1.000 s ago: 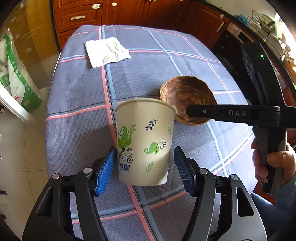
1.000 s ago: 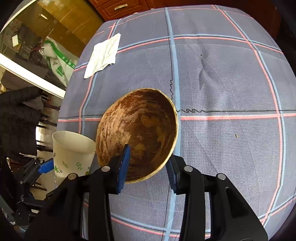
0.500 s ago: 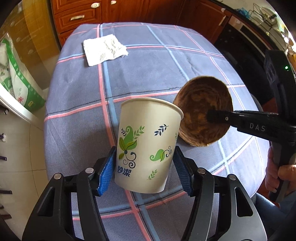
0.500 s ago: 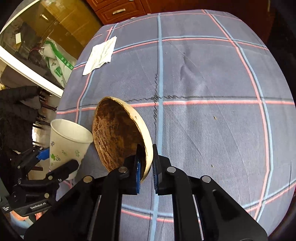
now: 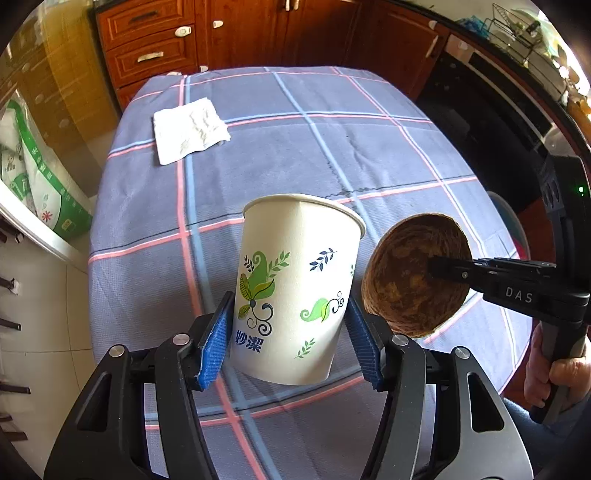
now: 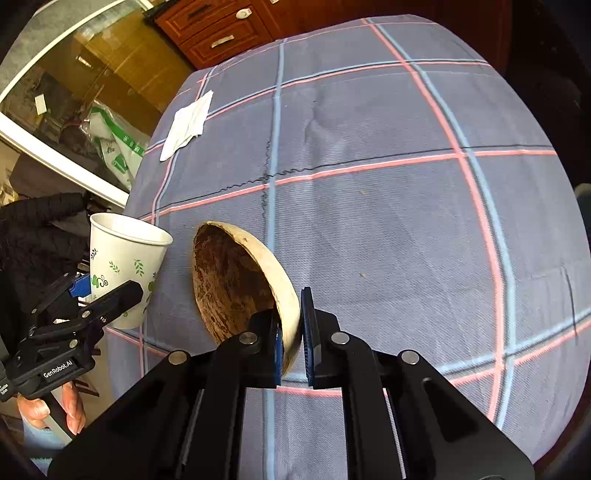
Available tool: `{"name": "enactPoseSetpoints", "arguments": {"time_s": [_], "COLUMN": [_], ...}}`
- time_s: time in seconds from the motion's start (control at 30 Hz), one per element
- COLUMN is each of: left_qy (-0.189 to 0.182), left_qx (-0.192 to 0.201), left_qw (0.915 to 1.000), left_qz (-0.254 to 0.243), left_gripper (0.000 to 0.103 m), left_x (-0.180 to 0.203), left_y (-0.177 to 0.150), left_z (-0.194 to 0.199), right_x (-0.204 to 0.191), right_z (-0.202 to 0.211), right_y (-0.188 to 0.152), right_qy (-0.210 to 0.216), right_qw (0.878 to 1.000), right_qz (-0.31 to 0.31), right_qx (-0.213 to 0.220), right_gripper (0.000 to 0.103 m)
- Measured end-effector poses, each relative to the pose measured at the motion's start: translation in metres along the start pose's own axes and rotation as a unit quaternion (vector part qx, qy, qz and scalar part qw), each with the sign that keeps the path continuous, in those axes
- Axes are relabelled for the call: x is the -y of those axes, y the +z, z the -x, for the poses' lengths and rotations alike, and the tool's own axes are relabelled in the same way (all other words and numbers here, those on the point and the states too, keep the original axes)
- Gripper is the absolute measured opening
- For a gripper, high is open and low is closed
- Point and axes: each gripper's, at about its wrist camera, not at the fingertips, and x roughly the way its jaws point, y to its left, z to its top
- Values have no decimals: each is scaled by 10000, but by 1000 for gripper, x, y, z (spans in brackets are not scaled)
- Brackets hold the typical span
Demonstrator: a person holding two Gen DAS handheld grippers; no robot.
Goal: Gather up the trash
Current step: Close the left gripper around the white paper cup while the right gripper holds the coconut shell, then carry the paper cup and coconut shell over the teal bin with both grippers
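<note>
Table (image 5: pixel 332 155) under a blue-grey plaid cloth (image 6: pixel 369 221) with pink and light-blue stripes; a dark zigzag seam runs across it. Red-brown wood cabinets (image 5: pixel 155 48) with metal drawer pulls behind the far edge. Black oven front (image 5: pixel 491 122) to the right, wire rack (image 5: pixel 517 26) above it in bright light. Left: white-framed glass door (image 6: pixel 62 158), green-and-white sack (image 5: pixel 37 192) leaning against it, pale tile floor (image 5: pixel 40 302). Daylight, soft shadows on the cloth.

Paper cup (image 5: pixel 295 288) base hidden behind left hand-held gripper (image 5: pixel 290 339) pads, bowl (image 6: pixel 240 284) near rim covered by right hand-held gripper (image 6: pixel 291 341), table (image 6: pixel 406 221) near edge cut off, green bag (image 5: pixel 33 184) print too blurred to read.
</note>
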Motion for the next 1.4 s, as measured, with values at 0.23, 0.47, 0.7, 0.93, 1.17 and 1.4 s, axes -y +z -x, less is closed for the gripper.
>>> {"name": "enactPoseSetpoints", "arguments": {"time_s": [0.23, 0.47, 0.7, 0.93, 1.17, 1.4], "left_qy": [-58, -250, -495, -764, -1094, -1472], "left_qx": [18, 106, 152, 174, 53, -147], "left_qw": [9998, 9980, 9918, 9817, 9675, 9573], "left_qz": [-186, -574, -1172, -1738, -2279, -2485], "left_gripper": [60, 60, 60, 60, 61, 61], "left_x": [32, 80, 145, 208, 285, 352], "left_y": [7, 19, 32, 40, 52, 61], "left_z": [2, 2, -2, -2, -11, -34], "right_x": [33, 74, 125, 175, 233, 283], "right_z": [27, 67, 106, 146, 191, 219], "right_y": [-11, -20, -36, -50, -73, -93], "right_qy": [257, 355, 366, 364, 139, -175], "right_qw": [9985, 9939, 9838, 9687, 9506, 9364], "right_qz": [-402, -830, -1393, -1907, -2396, -2791], "right_qx": [260, 636, 1065, 1547, 1968, 2120], "right_gripper": [8, 8, 8, 8, 8, 8]}}
